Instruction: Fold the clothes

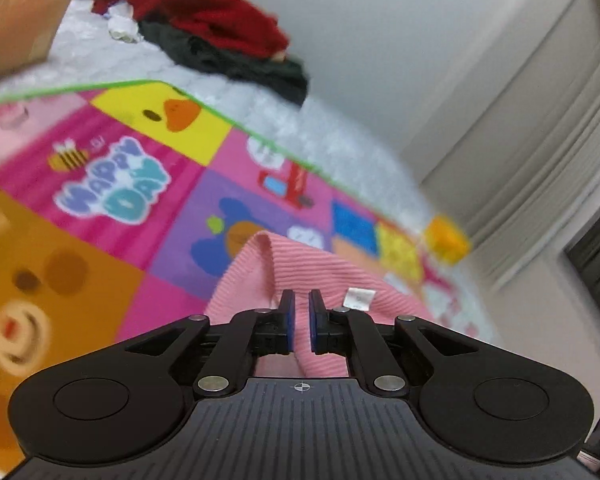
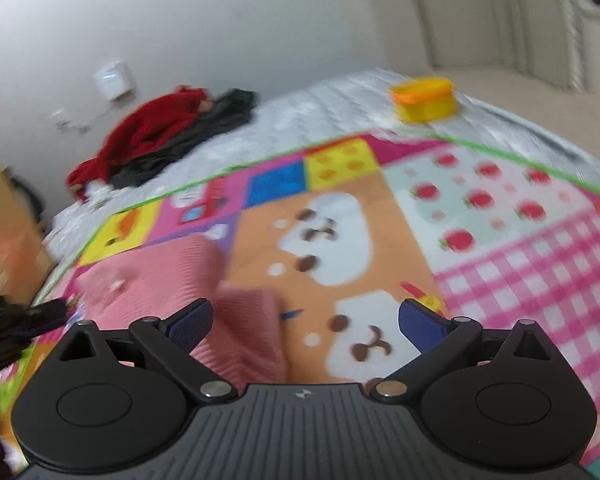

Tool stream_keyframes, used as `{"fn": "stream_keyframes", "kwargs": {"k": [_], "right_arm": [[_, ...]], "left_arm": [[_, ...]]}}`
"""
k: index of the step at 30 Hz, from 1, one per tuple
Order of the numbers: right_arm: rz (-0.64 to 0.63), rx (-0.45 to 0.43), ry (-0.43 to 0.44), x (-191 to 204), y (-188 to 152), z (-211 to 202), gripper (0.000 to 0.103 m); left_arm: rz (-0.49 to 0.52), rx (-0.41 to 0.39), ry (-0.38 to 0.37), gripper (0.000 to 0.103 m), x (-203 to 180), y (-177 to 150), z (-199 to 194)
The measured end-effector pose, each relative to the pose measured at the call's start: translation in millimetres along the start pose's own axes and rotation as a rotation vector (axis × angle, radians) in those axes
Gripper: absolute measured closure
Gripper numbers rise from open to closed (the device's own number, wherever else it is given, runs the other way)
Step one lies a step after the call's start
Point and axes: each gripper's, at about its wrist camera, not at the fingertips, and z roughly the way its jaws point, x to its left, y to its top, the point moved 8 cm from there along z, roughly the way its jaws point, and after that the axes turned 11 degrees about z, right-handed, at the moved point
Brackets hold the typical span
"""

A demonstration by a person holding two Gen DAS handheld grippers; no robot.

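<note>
A pink ribbed garment [image 1: 300, 272] with a white label [image 1: 358, 298] lies on a colourful patchwork play mat [image 1: 112, 200]. My left gripper [image 1: 302, 308] is shut on a fold of the pink garment and lifts it a little off the mat. In the right wrist view the same garment [image 2: 172, 280] lies at the lower left of the mat [image 2: 500, 260], partly folded. My right gripper [image 2: 306, 320] is open and empty, just right of the garment, above the mat. The left gripper [image 2: 16, 320] shows at that view's left edge.
A pile of red and dark clothes [image 1: 220, 40] lies on the white quilted bed cover [image 1: 340, 148] beyond the mat; it also shows in the right wrist view [image 2: 160, 136]. A yellow tub [image 2: 424, 98] stands at the bed's far edge. A cardboard box [image 2: 4, 232] stands left.
</note>
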Motion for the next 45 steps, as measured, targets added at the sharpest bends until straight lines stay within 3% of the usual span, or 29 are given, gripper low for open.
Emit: {"fn": "stream_keyframes", "kwargs": {"k": [2, 3, 4, 6, 8, 10, 11, 13, 15, 18, 22, 24, 25, 27, 30, 36, 37, 42, 45], "right_arm": [[-0.063, -0.003, 0.051, 20.5, -3.3, -2.5, 0.021], [-0.094, -0.004, 0.078, 30.9, -5.1, -3.7, 0.026], [-0.128, 0.003, 0.092, 41.9, -9.6, -0.8, 0.029], [-0.229, 0.032, 0.092, 63.5, -22.6, 10.1, 0.051], [-0.332, 0.05, 0.055, 77.3, -32.1, 25.0, 0.064], [-0.359, 0.026, -0.017, 74.4, -24.9, 42.0, 0.07], [-0.333, 0.013, -0.067, 64.9, -16.9, 52.2, 0.072], [-0.252, 0.031, -0.169, 34.5, -8.0, 73.8, 0.072], [-0.142, 0.094, -0.242, 1.3, -9.9, 92.7, 0.072], [-0.131, 0.088, -0.206, -2.1, -12.9, 88.5, 0.072], [-0.245, 0.035, -0.124, 27.3, -10.3, 61.4, 0.069], [-0.315, 0.001, -0.059, 46.9, -11.3, 41.7, 0.04], [-0.35, -0.016, -0.026, 56.7, -12.0, 31.7, 0.035], [-0.419, -0.05, 0.039, 76.5, -13.5, 11.3, 0.033], [-0.503, -0.024, 0.059, 94.3, -17.4, 8.9, 0.033], [-0.336, 0.038, 0.08, 104.7, 21.0, 64.4, 0.034], [-0.322, 0.083, 0.07, 105.9, 23.1, 80.9, 0.034], [-0.332, 0.286, -0.076, 95.7, 5.0, 159.1, 0.034], [-0.266, 0.297, -0.071, 87.9, 3.3, 163.0, 0.034]], "left_arm": [[-0.024, 0.109, -0.026, 0.094, 15.8, -9.5, 14.8], [-0.032, 0.106, -0.028, 0.094, 23.6, -5.1, 14.0], [-0.047, 0.085, -0.026, 0.087, 32.5, 1.4, 11.3], [-0.103, 0.045, -0.039, 0.069, 48.3, 14.2, 6.3], [-0.12, 0.014, -0.042, 0.06, 56.6, 24.4, 0.4], [-0.109, -0.013, -0.04, 0.039, 60.5, 33.4, -5.7], [-0.085, -0.015, -0.047, 0.033, 57.6, 35.9, -6.7], [-0.039, 0.0, -0.082, 0.017, 47.8, 35.1, -3.8], [-0.001, 0.035, -0.125, 0.017, 34.3, 27.4, 3.3], [0.097, 0.096, -0.134, 0.017, 15.4, 13.1, 16.1], [0.159, 0.151, -0.058, 0.018, 15.7, 1.8, 28.6], [0.139, 0.161, -0.027, 0.018, 24.3, -0.5, 28.2], [0.126, 0.161, -0.014, 0.018, 28.9, -0.6, 27.4], [0.1, 0.154, 0.001, 0.018, 36.4, 1.2, 26.2], [0.073, 0.147, -0.003, 0.018, 40.1, 4.2, 25.0], [0.088, 0.147, -0.003, 0.014, 36.6, 5.3, 23.6], [0.088, 0.149, -0.003, 0.013, 36.8, 4.8, 24.4], [0.088, 0.164, -0.001, 0.01, 38.6, 2.2, 28.5], [0.086, 0.166, -0.009, 0.009, 38.8, 2.4, 29.3]]}}
